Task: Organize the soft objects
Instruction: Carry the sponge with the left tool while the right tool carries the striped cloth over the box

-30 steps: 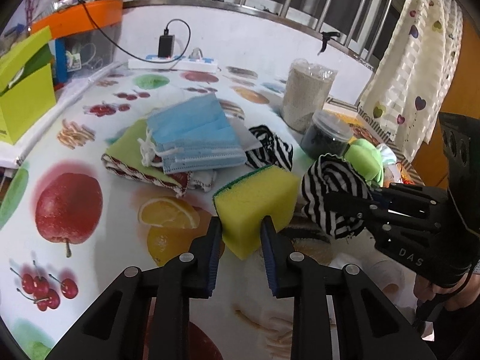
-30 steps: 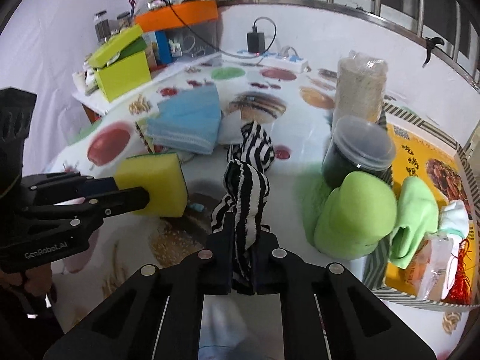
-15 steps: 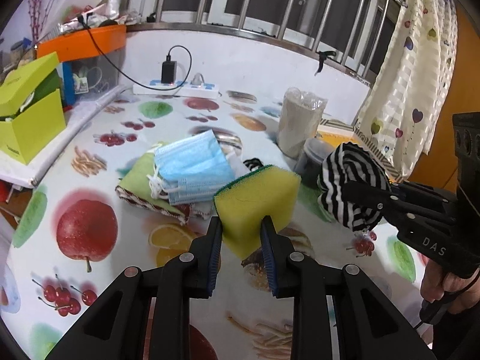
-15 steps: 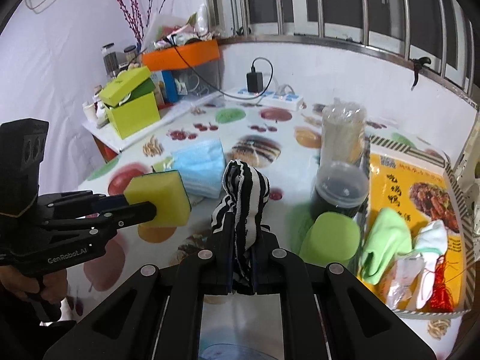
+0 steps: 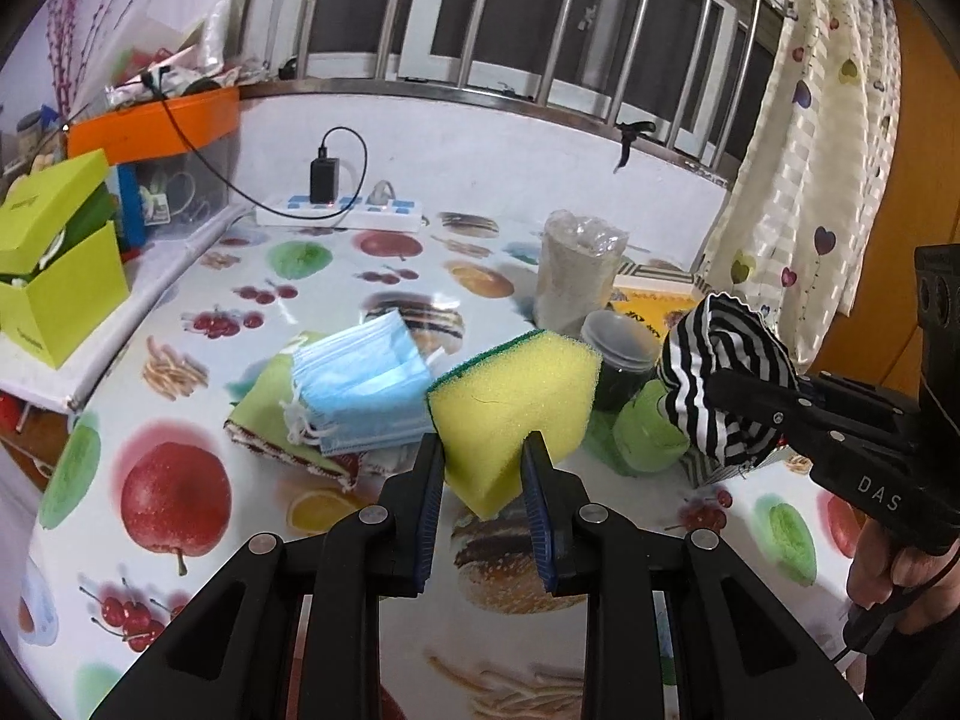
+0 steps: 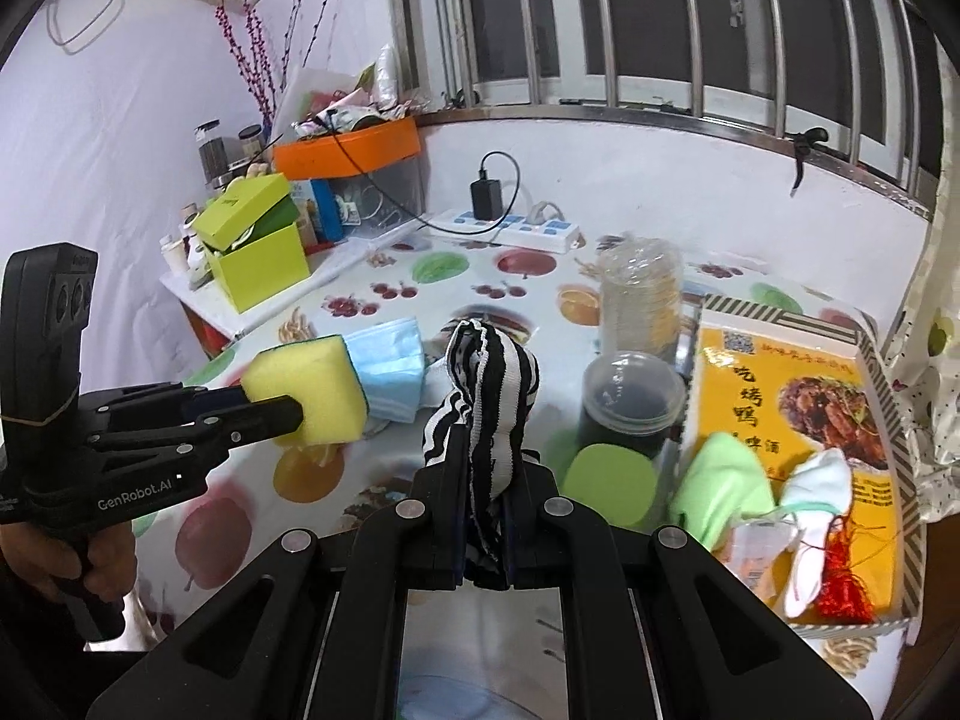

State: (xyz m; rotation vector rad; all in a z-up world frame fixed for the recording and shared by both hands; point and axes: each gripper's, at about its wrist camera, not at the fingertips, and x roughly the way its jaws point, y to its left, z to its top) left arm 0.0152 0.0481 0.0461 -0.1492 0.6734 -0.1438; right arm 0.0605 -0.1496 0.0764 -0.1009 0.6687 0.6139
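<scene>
Rising since before, both tongs (image 5: 483, 456) (image 6: 483, 483) seemingly clear the table (image 5: 252, 324).

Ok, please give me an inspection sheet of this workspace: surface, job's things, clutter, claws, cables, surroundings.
Surface: fruit-print plastic tablecloth.
Job's things: yellow foam sponge with green scrub side and black-and-white striped fabric piece, both held above the table; stack of blue pleated face masks lying on a green cloth.
Clutter: lime-green cardboard box, dark lidded plastic jar.
Claws: left claw shut on the sponge; right claw shut on the striped fabric.
Cables: black charger cable in white power strip.
Surroundings: barred window, heart-print curtain.
</scene>
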